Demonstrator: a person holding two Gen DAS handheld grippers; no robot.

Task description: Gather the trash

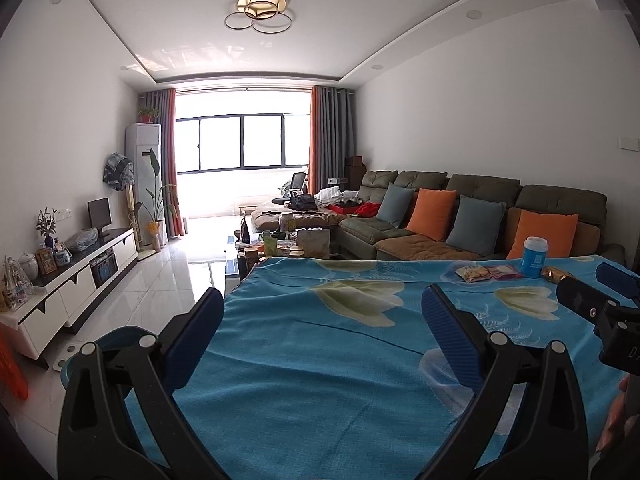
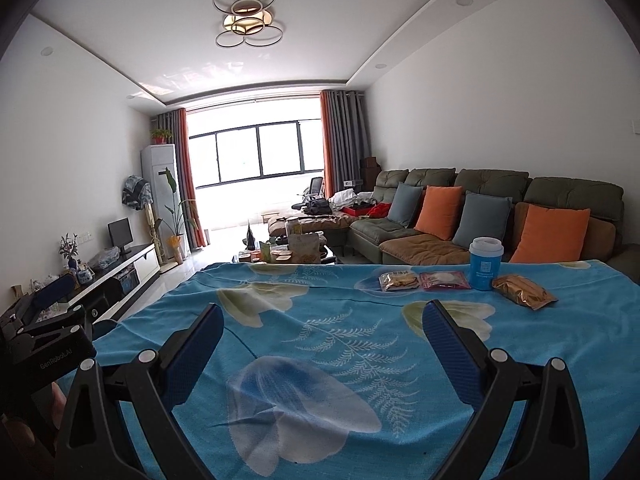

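Trash sits at the far right of my bench [image 2: 320,360]: a yellow snack packet [image 2: 398,281], a pink packet [image 2: 443,280], a blue cup [image 2: 485,264] and a gold wrapper [image 2: 522,297] in a row. Left tongs [image 1: 324,316] and right tongs [image 2: 324,330] both gape wide, holding nothing, over the near blue cloth.

Daylight from blown-out window [image 1: 242,140], glare on glossy floor [image 1: 176,276]; sharp focus, strong fisheye bending, dark corner vignetting

On the tablecloth [image 2: 320,320], two packets [image 2: 424,281] lie left of the cup [image 2: 485,264], sofa [image 2: 496,184] behind.
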